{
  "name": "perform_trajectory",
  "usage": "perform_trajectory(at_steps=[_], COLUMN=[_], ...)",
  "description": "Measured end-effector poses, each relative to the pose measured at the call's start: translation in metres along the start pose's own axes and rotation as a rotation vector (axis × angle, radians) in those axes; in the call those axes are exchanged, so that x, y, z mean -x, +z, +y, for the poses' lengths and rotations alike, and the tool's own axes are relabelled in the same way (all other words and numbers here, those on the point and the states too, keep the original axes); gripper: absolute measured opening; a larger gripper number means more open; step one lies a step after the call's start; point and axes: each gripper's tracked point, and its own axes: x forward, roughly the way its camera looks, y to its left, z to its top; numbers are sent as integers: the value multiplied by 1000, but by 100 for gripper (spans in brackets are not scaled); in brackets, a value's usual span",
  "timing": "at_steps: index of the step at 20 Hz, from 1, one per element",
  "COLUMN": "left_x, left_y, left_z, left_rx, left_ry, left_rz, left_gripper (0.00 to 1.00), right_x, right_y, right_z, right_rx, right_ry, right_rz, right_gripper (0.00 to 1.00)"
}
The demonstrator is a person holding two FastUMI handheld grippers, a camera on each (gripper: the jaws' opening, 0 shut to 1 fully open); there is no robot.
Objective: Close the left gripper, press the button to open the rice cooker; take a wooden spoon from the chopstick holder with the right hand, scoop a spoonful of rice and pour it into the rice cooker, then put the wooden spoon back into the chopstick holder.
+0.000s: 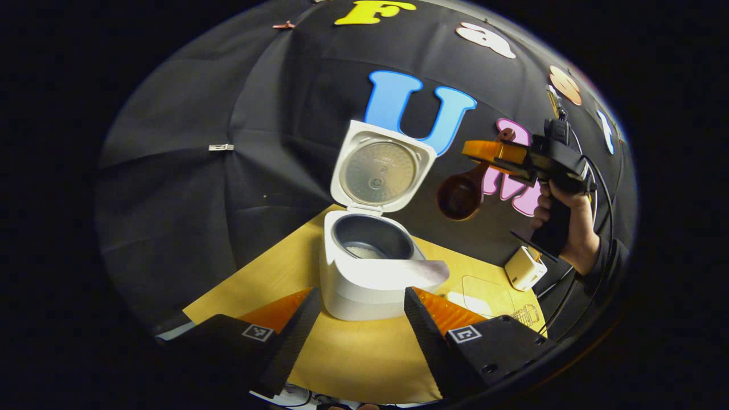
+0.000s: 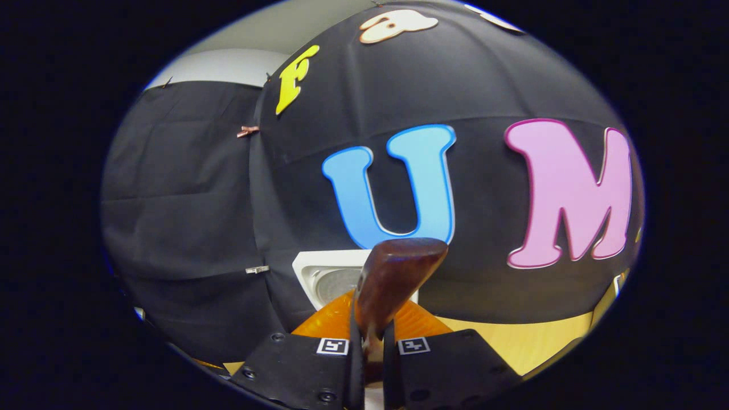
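Left claw (image 1: 360, 319) stood wide above the yellow bench (image 1: 364, 359), facing the white rice cooker (image 1: 370, 267) — lid (image 1: 380, 169) already up, so the button press looked done. Beyond it, the right claw (image 1: 492, 154) carried the dark wooden spoon (image 1: 462, 193) in the air, bowl hanging toward the cooker.

From the right gripper view, the right claw (image 2: 371, 347) was clamped narrow on the spoon's handle (image 2: 393, 285), long axis running forward and up — whether rice was scooped, I could not tell; return pending.

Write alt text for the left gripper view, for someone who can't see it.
A white rice cooker stands on a wooden table with its lid raised. To its right, in the air, a hand holds the right tongs shut on a wooden spoon. The left tongs are open in front of the cooker.
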Motion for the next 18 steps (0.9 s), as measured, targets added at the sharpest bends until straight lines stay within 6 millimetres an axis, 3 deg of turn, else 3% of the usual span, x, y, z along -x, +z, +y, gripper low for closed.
perform_trajectory(at_steps=[3,4,10,18], left_x=[-2,-4,-13,-27], left_y=[-5,-5,-4,-19], left_z=[-36,-47,-103,-158], left_rx=[-36,-52,-109,-158], left_ry=[-37,-49,-115,-152], left_rz=[9,12,24,54], left_gripper=[91,95,95,95], right_x=[33,44,106,201], right_y=[17,20,30,4], right_z=[-50,-69,-167,-292], right_rx=[-10,-21,-10,-65], right_ry=[-68,-98,-261,-485], right_rz=[-32,-36,-56,-36], right_gripper=[17,16,17,17])
